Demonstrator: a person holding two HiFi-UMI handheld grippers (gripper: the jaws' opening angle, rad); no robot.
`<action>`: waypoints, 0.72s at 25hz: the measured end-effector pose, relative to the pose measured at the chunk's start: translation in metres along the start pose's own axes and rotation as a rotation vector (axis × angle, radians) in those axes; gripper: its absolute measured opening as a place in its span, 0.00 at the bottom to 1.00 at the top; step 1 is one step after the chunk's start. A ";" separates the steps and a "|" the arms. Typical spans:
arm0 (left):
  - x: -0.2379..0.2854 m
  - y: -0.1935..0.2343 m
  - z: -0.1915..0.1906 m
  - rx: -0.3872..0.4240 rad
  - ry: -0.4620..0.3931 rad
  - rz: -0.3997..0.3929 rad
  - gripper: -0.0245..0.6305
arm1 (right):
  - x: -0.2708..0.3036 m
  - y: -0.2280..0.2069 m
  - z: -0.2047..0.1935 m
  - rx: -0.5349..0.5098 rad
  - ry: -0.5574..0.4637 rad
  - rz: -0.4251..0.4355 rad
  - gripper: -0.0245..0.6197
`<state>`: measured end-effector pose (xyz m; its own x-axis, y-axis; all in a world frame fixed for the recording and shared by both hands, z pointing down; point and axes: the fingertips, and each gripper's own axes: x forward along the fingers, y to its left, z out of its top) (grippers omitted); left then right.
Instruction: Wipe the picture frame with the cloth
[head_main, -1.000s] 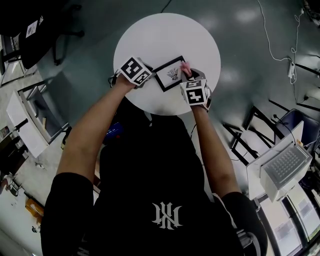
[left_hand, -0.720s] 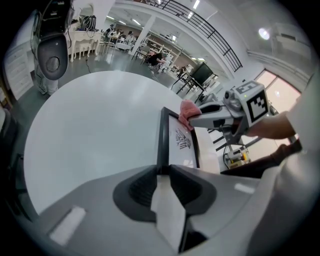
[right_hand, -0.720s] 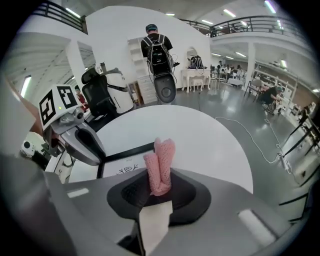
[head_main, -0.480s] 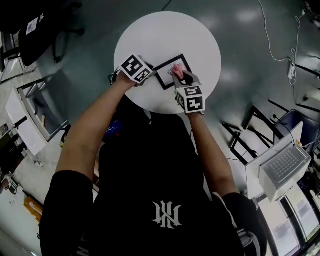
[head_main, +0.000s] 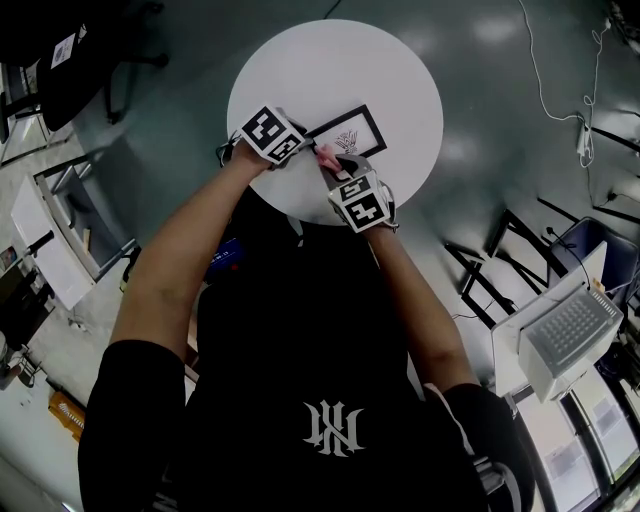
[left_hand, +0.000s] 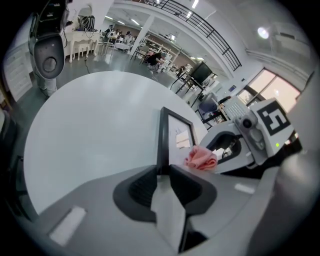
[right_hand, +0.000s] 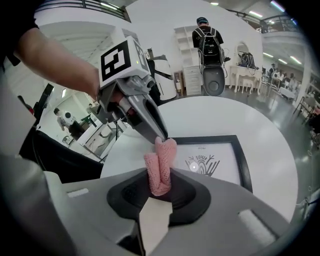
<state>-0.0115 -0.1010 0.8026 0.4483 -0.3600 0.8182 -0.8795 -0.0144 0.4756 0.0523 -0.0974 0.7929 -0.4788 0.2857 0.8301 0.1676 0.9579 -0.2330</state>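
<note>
Picture frame (head_main: 350, 133): black, flat on the round white table (head_main: 385, 65).
Cloth (right_hand: 161, 167): pink, bunched at the frame's left end.
Right gripper (right_hand: 160, 186): clenched on the cloth, over the frame's left end.
Left gripper (left_hand: 162, 172): pinching the frame's left edge.

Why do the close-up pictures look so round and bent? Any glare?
Both gripper views: a fisheye lens bends the table and darkens the corners. Right gripper view: a glare spot sits on the picture frame. Head view: dim, lamp reflections on the floor.
</note>
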 end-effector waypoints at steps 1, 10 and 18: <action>0.000 0.000 0.000 0.000 0.000 0.000 0.16 | -0.001 -0.003 -0.001 0.000 0.006 -0.009 0.16; 0.000 -0.001 0.000 0.003 0.003 0.001 0.16 | -0.010 -0.048 -0.006 -0.028 0.041 -0.129 0.16; 0.000 -0.001 0.000 0.002 0.001 0.007 0.16 | -0.021 -0.081 -0.009 -0.022 0.068 -0.225 0.16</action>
<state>-0.0111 -0.1012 0.8022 0.4427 -0.3593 0.8216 -0.8828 -0.0142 0.4695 0.0565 -0.1817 0.7988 -0.4475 0.0621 0.8922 0.0823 0.9962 -0.0281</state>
